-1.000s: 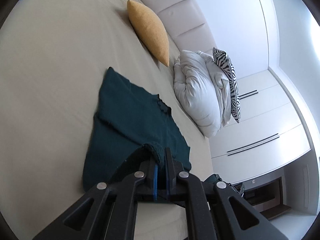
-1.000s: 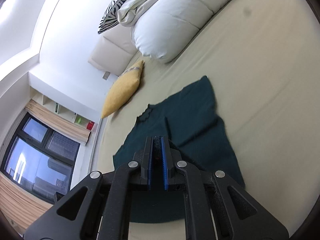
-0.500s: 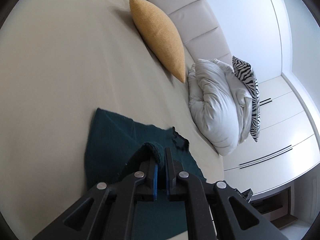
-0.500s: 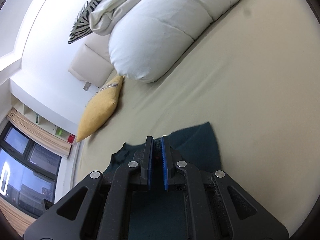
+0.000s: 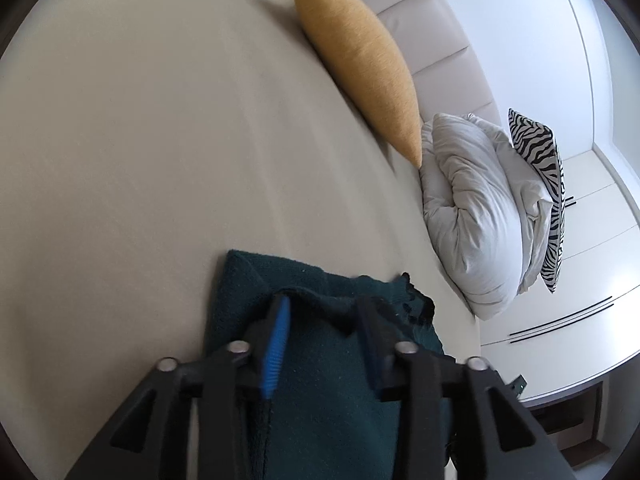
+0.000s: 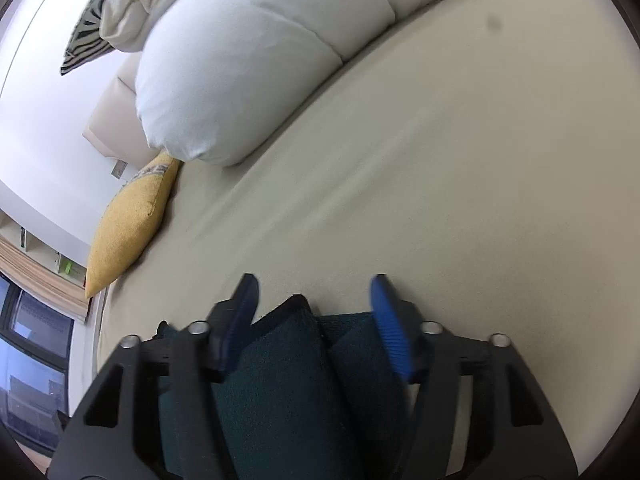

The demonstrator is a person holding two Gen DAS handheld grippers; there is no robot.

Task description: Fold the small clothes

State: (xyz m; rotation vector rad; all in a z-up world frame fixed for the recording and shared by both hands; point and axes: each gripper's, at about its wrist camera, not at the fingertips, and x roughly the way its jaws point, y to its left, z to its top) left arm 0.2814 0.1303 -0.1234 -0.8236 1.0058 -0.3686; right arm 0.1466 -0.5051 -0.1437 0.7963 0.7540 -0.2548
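Note:
A dark green knitted garment (image 5: 316, 364) lies folded over on the beige bed sheet (image 5: 160, 160). My left gripper (image 5: 324, 304) hovers low over its far edge with jaws opening; a slack fold of the cloth sits between the blue pads (image 5: 276, 340), no longer pinched. In the right wrist view the same green garment (image 6: 280, 380) bunches up between the spread fingers of my right gripper (image 6: 314, 286), whose jaws are also opening and free of the cloth. The scalloped neckline (image 5: 416, 304) shows at the garment's right edge.
A mustard cushion (image 5: 360, 60) leans on the cream headboard (image 5: 440, 40). Beside it lie a rolled white duvet (image 5: 472, 216) and a zebra-print pillow (image 5: 548, 184). White wardrobes (image 5: 580, 272) stand past the bed's edge. A window (image 6: 28, 368) fills the right wrist view's lower left.
Both grippers carried the garment's near edge toward the headboard, doubling it over itself, and sank toward the bed. Both were shut on the cloth; now both have opened and let it go.

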